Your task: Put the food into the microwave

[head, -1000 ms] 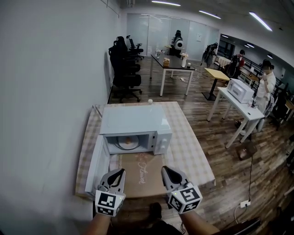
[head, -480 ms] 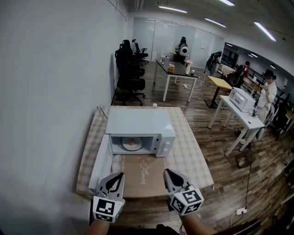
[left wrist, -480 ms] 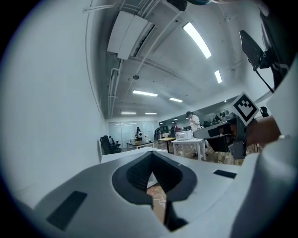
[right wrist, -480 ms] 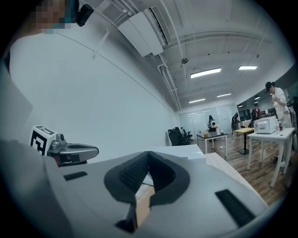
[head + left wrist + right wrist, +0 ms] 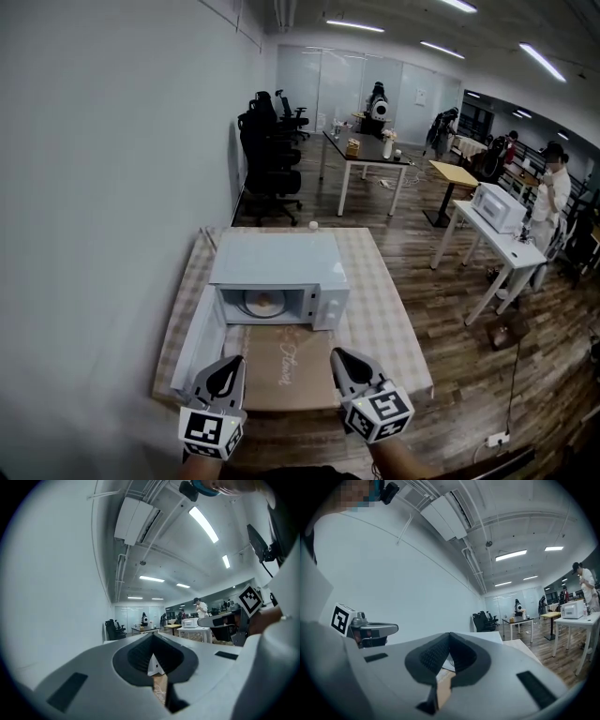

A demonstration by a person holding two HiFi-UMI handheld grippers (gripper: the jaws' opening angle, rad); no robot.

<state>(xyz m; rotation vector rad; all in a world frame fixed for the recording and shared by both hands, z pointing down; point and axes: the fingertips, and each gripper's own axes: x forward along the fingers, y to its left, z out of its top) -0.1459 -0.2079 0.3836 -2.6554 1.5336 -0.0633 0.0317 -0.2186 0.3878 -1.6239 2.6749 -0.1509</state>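
A white microwave [image 5: 274, 265] stands on a checkered tablecloth [image 5: 386, 323], its door [image 5: 187, 345] swung open to the left. Inside, food [image 5: 263, 302] lies on the round plate. A brown mat [image 5: 286, 370] lies in front of the microwave. My left gripper [image 5: 228, 373] and right gripper [image 5: 339, 362] hover side by side over the table's near edge, well short of the microwave. Both are shut with nothing in them. In the left gripper view the gripper [image 5: 152, 638] shows its jaws meeting at the tip, as does the gripper [image 5: 450, 637] in the right gripper view.
A small white ball [image 5: 313, 225] sits behind the microwave. Black office chairs [image 5: 270, 155] and a dark desk [image 5: 367, 150] stand further back. At the right, a white table carries a second microwave [image 5: 497, 206], with a person [image 5: 555, 187] beside it.
Both grippers have drawn back toward me and sit lower in the head view, further from the microwave. They stay shut and empty.
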